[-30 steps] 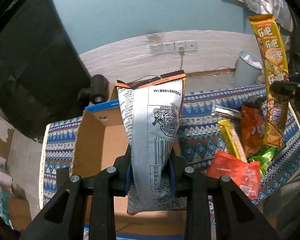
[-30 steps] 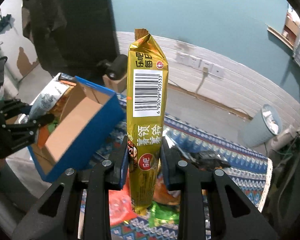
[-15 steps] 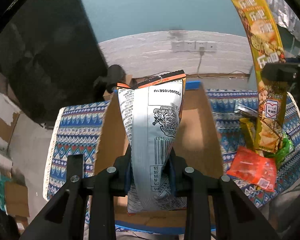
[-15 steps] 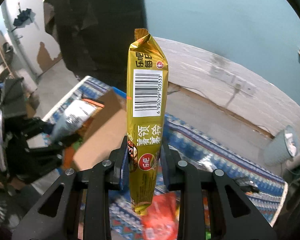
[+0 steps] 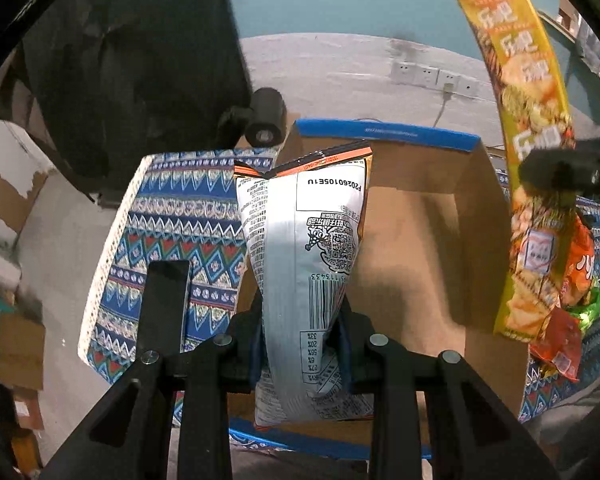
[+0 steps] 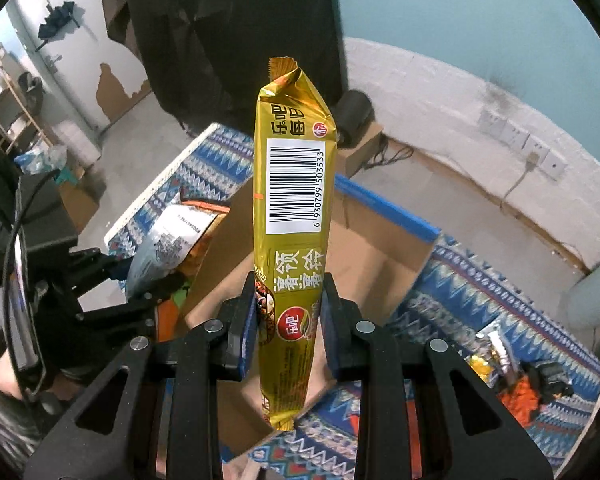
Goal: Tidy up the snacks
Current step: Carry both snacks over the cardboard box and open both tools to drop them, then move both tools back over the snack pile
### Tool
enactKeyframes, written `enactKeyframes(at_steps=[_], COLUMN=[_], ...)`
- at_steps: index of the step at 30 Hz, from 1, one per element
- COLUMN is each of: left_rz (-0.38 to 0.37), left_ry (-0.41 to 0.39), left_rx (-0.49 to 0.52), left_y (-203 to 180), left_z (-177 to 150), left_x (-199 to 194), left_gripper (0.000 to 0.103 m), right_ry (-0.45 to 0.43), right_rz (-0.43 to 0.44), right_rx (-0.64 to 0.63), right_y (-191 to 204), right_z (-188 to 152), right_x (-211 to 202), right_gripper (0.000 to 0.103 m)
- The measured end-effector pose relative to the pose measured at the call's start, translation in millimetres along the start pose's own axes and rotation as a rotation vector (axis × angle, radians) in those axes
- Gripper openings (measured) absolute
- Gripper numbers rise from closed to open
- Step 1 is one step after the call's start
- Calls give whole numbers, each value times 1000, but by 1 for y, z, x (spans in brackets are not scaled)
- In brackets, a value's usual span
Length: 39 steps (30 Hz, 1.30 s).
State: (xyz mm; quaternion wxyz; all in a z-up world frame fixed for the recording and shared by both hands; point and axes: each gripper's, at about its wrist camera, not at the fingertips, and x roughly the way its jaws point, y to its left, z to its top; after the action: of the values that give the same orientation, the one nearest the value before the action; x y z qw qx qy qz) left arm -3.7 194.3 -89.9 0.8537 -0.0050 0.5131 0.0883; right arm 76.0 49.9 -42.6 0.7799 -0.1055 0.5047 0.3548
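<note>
The left gripper's fingers are clamped on the lower part of a silver snack bag, pinching it near one end so that it stands up along the fingers with its printed back to the camera; the right gripper's fingers are likewise pressed tight on a long gold snack pack near its lower third, so the pack rises upright with the barcode facing the lens. Holding each packet by one end probably leaves the free length to go into the container first. Beyond both packets lies the open cardboard box with a blue rim, resting on the patterned cloth; both grippers sit above its opening, which looks to be where the snacks are bound. More loose snacks lie in a heap on the cloth just beside the box, waiting to be sorted.
</note>
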Motion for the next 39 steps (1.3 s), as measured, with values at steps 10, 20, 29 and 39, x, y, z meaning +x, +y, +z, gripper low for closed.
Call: enactKeyframes(at_steps=[10,20,29,39], left_rz=[-11,-29,-102,-139], left_ry=[64,41,48,49], left_rx=[-64,-31,13,139], left_y=[5,-19,-61,-128], left_z=[-4,5,17,17], left_x=[14,1,-15,-30], left_gripper=[49,62,65,73], right_ry=[40,23,11,16], right_rz=[-31,-89,-146,-214], right_rx=[14,46,102,161], right_y=[-2,-27,-66,-108], right_z=[-6,-23,-48,-89], right_x=[10,-9,-37,-67], right_gripper=[38,60,71,75])
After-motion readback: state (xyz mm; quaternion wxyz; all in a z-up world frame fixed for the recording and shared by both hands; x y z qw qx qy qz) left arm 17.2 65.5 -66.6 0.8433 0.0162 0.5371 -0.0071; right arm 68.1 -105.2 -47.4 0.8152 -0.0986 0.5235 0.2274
